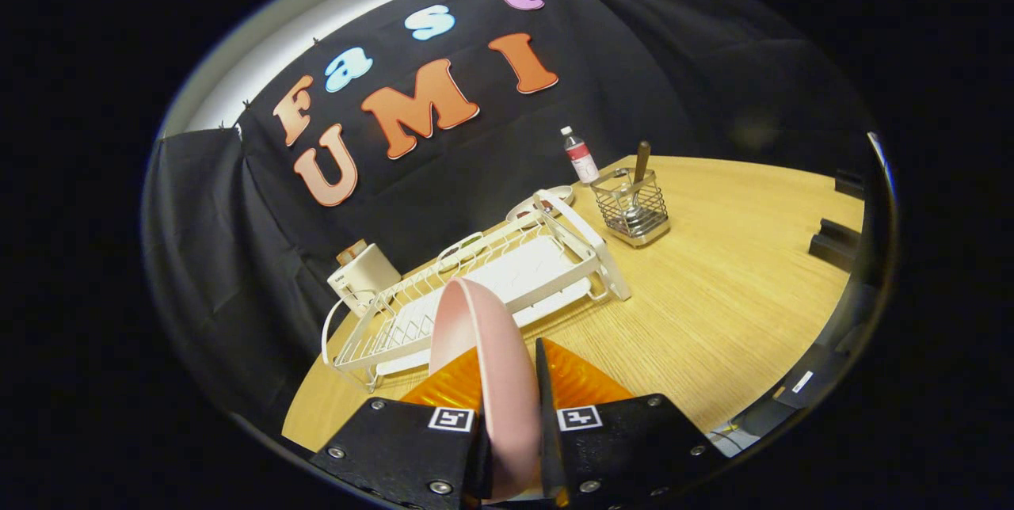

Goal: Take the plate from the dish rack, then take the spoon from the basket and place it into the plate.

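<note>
My fingers are clamped on the pink plate [485, 352], which stands on edge between them, its rim arching up toward 12 o'clock over the near end of the white dish rack [483, 276]. The plate looks clear of the rack's wires, held above the wooden table [713, 296].

The risks as I judge them: I pinch only a narrow strip of rim, so a quick swing could let the plate rotate or slip out of my gripper [511, 415]. Lowering it too near the rack could clip the frame. The spoon [638, 177] stands in the wire basket [631, 209] at 1 o'clock, beside a small bottle [580, 155]; setting the plate too close there would crowd my reach.
</note>
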The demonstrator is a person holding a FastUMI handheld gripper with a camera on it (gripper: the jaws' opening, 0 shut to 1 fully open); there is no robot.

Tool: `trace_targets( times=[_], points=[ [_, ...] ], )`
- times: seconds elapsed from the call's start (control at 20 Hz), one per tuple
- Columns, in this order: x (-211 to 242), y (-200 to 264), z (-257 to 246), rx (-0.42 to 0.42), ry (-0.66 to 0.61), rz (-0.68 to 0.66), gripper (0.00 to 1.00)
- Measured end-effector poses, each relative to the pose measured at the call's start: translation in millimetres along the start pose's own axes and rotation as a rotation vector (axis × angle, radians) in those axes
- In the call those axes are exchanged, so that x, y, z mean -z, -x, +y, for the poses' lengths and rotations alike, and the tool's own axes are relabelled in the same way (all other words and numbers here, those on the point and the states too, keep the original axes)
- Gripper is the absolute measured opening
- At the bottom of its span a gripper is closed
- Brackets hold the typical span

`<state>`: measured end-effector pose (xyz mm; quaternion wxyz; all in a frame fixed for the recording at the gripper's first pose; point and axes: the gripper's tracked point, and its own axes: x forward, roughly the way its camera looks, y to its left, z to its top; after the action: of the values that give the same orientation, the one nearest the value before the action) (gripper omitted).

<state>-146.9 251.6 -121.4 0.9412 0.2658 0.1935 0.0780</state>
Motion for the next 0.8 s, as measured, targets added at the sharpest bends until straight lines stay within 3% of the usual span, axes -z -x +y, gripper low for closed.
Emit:
trace_targets(
  times=[0.6,0.8],
  points=[
    [37,-25,-11,-0.020,-0.173,0.117,0.25],
    [53,-36,-24,0.039,-0.153,0.172,0.28]
  ],
)
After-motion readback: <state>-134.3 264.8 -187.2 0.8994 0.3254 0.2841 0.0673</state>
